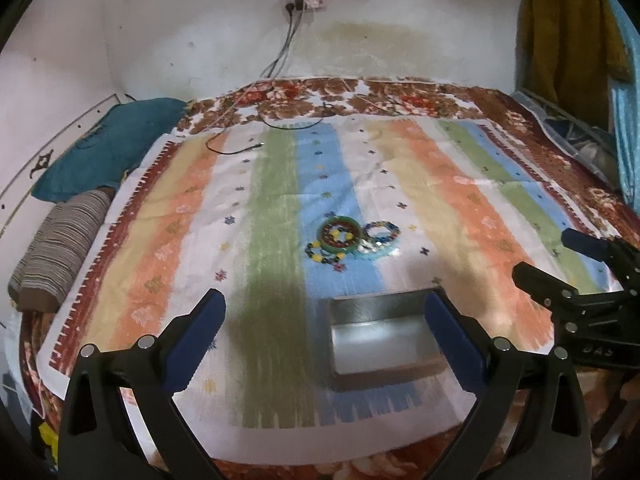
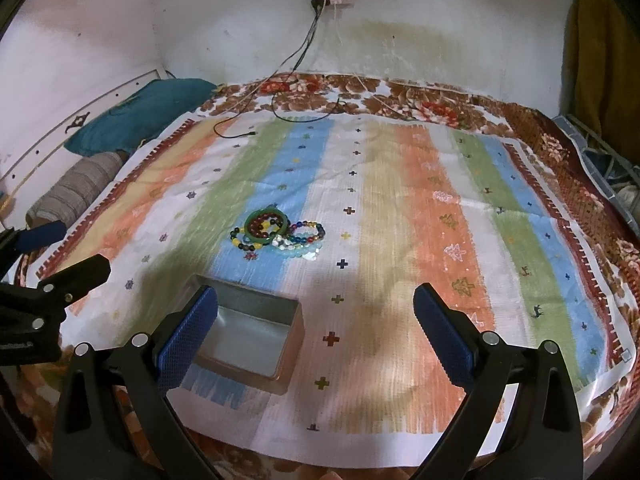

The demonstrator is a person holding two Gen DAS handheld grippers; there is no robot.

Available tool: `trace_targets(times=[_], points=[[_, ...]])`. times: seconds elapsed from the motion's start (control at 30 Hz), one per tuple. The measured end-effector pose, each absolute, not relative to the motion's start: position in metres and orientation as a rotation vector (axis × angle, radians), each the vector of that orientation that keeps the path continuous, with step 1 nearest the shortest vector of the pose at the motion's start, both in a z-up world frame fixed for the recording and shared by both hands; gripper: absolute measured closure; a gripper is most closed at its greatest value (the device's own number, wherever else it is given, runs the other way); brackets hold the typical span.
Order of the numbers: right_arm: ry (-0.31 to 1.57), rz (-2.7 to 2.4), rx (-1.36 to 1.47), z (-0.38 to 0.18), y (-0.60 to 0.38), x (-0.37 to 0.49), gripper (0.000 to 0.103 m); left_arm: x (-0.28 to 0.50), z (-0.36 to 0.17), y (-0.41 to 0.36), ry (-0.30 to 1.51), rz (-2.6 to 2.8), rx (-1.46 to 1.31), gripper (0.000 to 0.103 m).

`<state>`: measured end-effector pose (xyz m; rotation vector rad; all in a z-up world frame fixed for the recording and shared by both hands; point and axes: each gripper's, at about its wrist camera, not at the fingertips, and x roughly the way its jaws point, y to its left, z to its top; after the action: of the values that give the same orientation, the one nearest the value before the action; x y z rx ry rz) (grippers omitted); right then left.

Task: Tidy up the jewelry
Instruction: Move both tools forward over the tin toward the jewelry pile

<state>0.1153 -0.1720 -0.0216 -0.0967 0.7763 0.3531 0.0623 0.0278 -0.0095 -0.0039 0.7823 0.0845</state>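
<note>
A pile of bracelets [image 1: 352,241] lies on the striped cloth [image 1: 452,208] on the bed: a green bangle [image 1: 340,234], beaded strands and pale blue beads. It also shows in the right wrist view [image 2: 278,234], with the green bangle [image 2: 265,225] on top. An open metal tin [image 1: 380,338] sits nearer me, empty inside; it shows in the right wrist view [image 2: 252,336] too. My left gripper [image 1: 324,336] is open and empty, above the cloth beside the tin. My right gripper [image 2: 316,336] is open and empty, to the right of the tin.
A teal pillow [image 1: 108,148] and a striped roll [image 1: 60,256] lie at the bed's left. A black cable [image 1: 256,140] trails from a wall socket [image 1: 304,0] onto the cloth's far edge. A mustard garment [image 1: 560,28] hangs at right. Each gripper shows in the other's view [image 1: 560,264] [image 2: 48,248].
</note>
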Motion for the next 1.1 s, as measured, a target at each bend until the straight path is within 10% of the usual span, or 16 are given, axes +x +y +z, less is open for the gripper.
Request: trace_targets(times=[1.1], points=[[0.878, 0.302, -0.071, -0.031, -0.16, 0.189, 0.004, 0.137, -0.025, 0.046, 0.859, 0.117, 0.013, 0.005]])
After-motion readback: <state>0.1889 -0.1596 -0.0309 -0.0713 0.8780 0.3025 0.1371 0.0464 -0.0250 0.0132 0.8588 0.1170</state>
